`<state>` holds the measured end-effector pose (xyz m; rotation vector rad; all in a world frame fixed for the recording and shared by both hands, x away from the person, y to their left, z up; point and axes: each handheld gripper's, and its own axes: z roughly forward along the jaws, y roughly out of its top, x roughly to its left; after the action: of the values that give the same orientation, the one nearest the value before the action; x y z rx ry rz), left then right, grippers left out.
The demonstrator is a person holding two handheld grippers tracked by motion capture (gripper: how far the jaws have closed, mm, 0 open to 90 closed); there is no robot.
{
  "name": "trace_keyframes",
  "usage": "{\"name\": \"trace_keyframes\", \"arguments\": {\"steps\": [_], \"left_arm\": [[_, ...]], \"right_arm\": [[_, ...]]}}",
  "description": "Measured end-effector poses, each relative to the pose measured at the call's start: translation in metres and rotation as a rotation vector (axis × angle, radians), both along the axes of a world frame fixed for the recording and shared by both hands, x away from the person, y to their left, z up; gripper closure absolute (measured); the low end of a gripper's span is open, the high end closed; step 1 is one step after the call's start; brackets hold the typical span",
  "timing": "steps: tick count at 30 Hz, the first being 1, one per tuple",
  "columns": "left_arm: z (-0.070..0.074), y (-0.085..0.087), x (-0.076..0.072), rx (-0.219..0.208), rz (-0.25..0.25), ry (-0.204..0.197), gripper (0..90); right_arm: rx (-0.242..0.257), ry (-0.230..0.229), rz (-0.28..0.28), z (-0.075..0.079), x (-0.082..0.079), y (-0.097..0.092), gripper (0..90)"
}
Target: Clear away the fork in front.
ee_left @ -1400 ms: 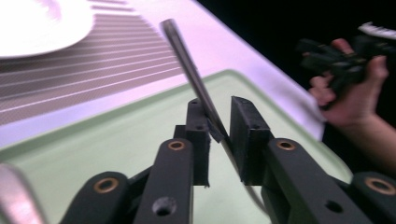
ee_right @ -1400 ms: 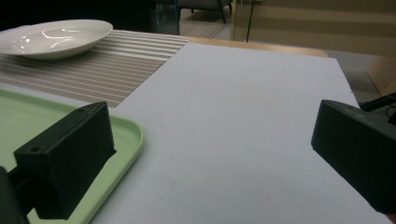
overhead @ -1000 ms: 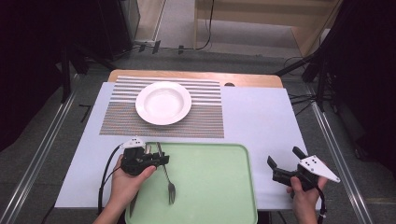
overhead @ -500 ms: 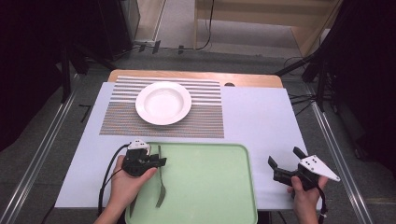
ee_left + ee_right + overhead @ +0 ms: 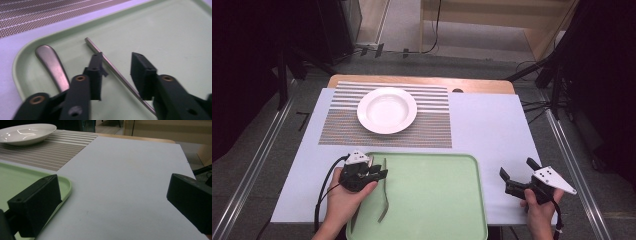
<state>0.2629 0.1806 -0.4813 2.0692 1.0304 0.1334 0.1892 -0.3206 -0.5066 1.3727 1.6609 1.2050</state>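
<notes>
Now the left gripper (image 5: 379, 172) sits over the tray's (image 5: 437, 200) near-left corner; jaws have just been closing, part open w/ the fork (image 5: 110, 65) handle between them, pads not clearly pressing. Fork lies on the tray, another utensil (image 5: 51, 64) just beside it. Right gripper (image 5: 518, 176) hangs off the tray's right side, jaws wide apart, nothing in them. Plate (image 5: 387, 110) on mat (image 5: 432, 129), well apart.
</notes>
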Motion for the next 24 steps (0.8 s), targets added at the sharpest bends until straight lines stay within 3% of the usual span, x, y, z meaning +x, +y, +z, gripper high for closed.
{"name": "trace_keyframes", "arguments": {"steps": [2, 4, 8, 14, 24], "left_arm": [[0.0, 0.004, -0.008, -0.037, -0.019, 0.005, 81.0], [-0.002, 0.007, -0.015, -0.046, -0.04, 0.012, 88.5], [-0.005, 0.011, -0.029, -0.068, -0.073, 0.032, 89.4], [-0.009, 0.007, -0.043, -0.039, -0.115, 0.047, 89.5], [-0.01, -0.007, -0.047, -0.017, -0.157, 0.045, 89.5]], "right_arm": [[0.006, 0.0, -0.005, 0.0, -0.001, -0.001, 0.0], [0.0, -0.005, -0.005, 0.0, -0.001, -0.002, 0.0], [-0.003, -0.012, -0.007, 0.0, -0.002, -0.004, 0.0], [-0.002, -0.008, -0.005, 0.001, -0.002, -0.003, 0.0], [0.002, 0.001, -0.004, 0.0, -0.001, -0.002, 0.0]]}}
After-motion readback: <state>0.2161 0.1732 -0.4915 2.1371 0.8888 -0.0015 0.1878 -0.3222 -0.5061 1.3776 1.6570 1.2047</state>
